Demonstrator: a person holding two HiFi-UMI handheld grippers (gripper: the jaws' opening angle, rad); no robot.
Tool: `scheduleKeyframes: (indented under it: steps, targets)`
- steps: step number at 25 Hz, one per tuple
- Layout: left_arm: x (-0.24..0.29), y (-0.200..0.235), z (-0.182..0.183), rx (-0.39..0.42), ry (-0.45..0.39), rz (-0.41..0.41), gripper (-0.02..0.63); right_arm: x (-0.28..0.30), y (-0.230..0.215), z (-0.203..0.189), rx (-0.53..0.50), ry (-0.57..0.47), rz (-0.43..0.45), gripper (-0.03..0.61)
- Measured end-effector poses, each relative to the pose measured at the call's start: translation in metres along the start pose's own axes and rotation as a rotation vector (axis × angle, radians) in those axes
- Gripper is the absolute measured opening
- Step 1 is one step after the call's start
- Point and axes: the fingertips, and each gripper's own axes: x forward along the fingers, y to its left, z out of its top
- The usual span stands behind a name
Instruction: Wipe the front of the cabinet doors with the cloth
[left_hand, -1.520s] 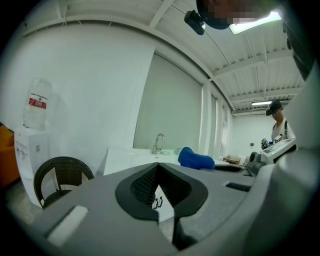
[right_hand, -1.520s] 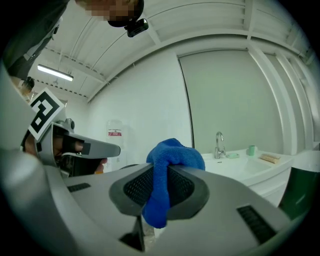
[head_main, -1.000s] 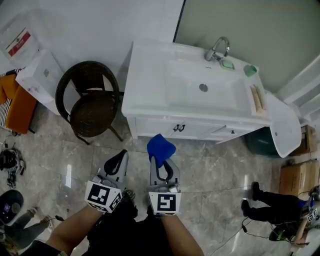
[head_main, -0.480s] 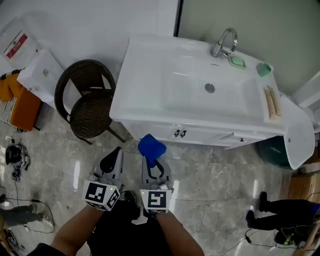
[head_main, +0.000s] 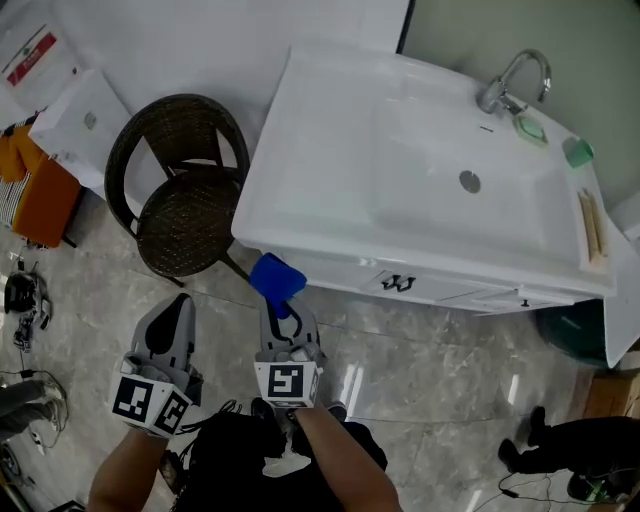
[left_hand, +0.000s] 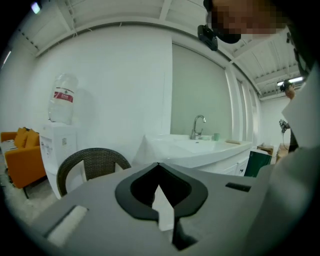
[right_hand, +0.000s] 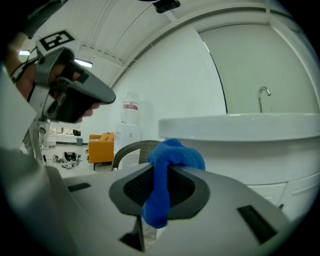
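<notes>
A blue cloth (head_main: 275, 279) is bunched in my right gripper (head_main: 281, 306), which is shut on it just off the left front corner of the white vanity. The cabinet doors (head_main: 440, 287) with dark handles (head_main: 398, 284) lie to the right of the cloth, under the basin top. In the right gripper view the cloth (right_hand: 175, 156) hangs over the closed jaws of that gripper (right_hand: 159, 172), with the cabinet front (right_hand: 270, 165) beyond; cloth and cabinet are apart. My left gripper (head_main: 178, 312) is shut on nothing, out to the left near the chair.
A dark wicker chair (head_main: 183, 195) stands left of the vanity. A white water dispenser (head_main: 85, 130) and an orange seat (head_main: 40, 205) are further left. A faucet (head_main: 505, 85) and a soap dish (head_main: 531, 130) sit on the basin top (head_main: 340, 190). A dark green bin (head_main: 570, 335) is at the right.
Both grippers have shifted left, from before the door handles to the vanity's left front corner. The left gripper has drawn away from the right one. The cloth stays gripped.
</notes>
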Motion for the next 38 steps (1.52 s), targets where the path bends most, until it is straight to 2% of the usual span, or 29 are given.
scheduleKeyframes:
  steps: [2, 4, 6, 8, 12, 17, 24, 28, 30, 33, 35, 38]
  targets:
    - [0.004, 0.023, -0.013, -0.018, 0.05, 0.032, 0.001, 0.027, 0.005, -0.019, -0.04, -0.015, 0.008, 0.044]
    - [0.016, 0.031, -0.028, -0.077, 0.074, 0.031, 0.0, 0.046, 0.0, -0.037, -0.08, -0.019, -0.006, 0.043]
    - [0.031, 0.023, -0.041, -0.112, 0.066, 0.002, 0.0, 0.053, -0.017, -0.052, -0.096, -0.023, -0.045, 0.044]
    - [0.051, 0.002, -0.052, -0.107, 0.051, -0.041, 0.001, 0.05, -0.044, -0.062, -0.088, -0.03, -0.092, 0.044]
    - [0.095, -0.056, -0.071, -0.087, 0.013, -0.149, 0.0, 0.026, -0.1, -0.073, -0.077, -0.056, -0.159, 0.044]
    - [0.128, -0.113, -0.09, -0.079, -0.07, -0.261, 0.001, -0.016, -0.155, -0.081, -0.138, -0.07, -0.247, 0.044]
    - [0.154, -0.162, -0.138, -0.078, -0.166, -0.371, 0.001, -0.074, -0.238, -0.104, -0.135, -0.15, -0.433, 0.044]
    - [0.155, -0.166, -0.159, -0.065, -0.185, -0.394, 0.0, -0.103, -0.272, -0.116, -0.136, -0.191, -0.543, 0.044]
    - [0.154, -0.157, -0.168, -0.069, -0.187, -0.382, 0.0, -0.114, -0.279, -0.12, -0.128, -0.196, -0.589, 0.044]
    - [0.154, -0.138, -0.181, -0.071, -0.176, -0.35, 0.0, -0.12, -0.275, -0.123, -0.099, -0.211, -0.609, 0.044]
    - [0.155, -0.126, -0.186, -0.074, -0.163, -0.329, 0.001, -0.118, -0.262, -0.119, -0.092, -0.228, -0.594, 0.043]
    - [0.151, -0.107, -0.191, -0.07, -0.156, -0.29, 0.0, -0.101, -0.225, -0.109, -0.089, -0.261, -0.524, 0.044]
